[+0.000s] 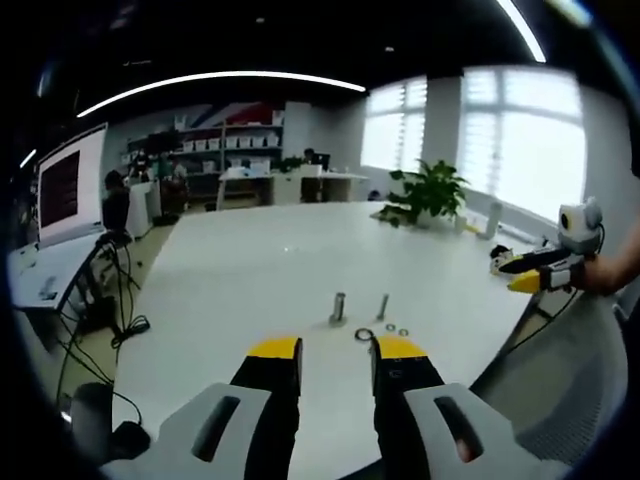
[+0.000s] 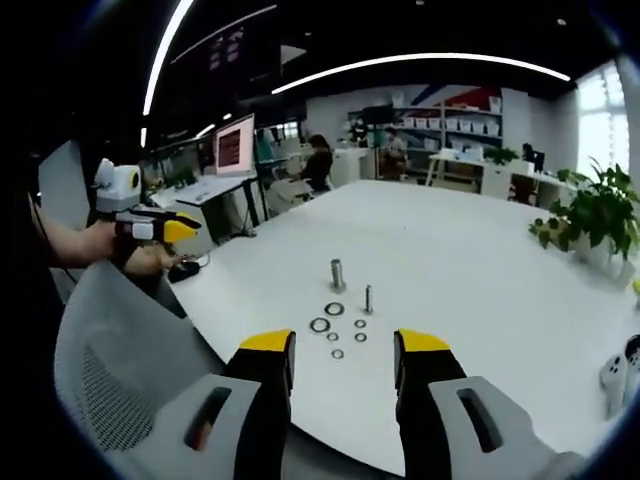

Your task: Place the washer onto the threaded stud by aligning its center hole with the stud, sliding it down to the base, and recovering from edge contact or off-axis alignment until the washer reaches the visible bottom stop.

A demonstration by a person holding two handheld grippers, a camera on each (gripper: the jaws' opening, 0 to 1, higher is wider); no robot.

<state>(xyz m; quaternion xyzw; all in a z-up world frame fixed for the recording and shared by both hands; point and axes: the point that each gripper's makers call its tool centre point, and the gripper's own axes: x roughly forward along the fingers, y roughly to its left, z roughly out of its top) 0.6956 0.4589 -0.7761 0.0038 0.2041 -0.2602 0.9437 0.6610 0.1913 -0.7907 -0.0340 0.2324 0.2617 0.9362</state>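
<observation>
Yellow-tipped jaws of the right gripper point(image 2: 345, 345) stand wide apart and empty above the near edge of a white table point(image 2: 470, 260). Just beyond lie several loose washers point(image 2: 320, 325), then a thin threaded stud point(image 2: 368, 298) and a thicker post point(image 2: 338, 274), both upright. The left gripper point(image 1: 338, 350) is likewise spread, holding nothing. A far monitor point(image 2: 231, 146) shows unreadable text.
</observation>
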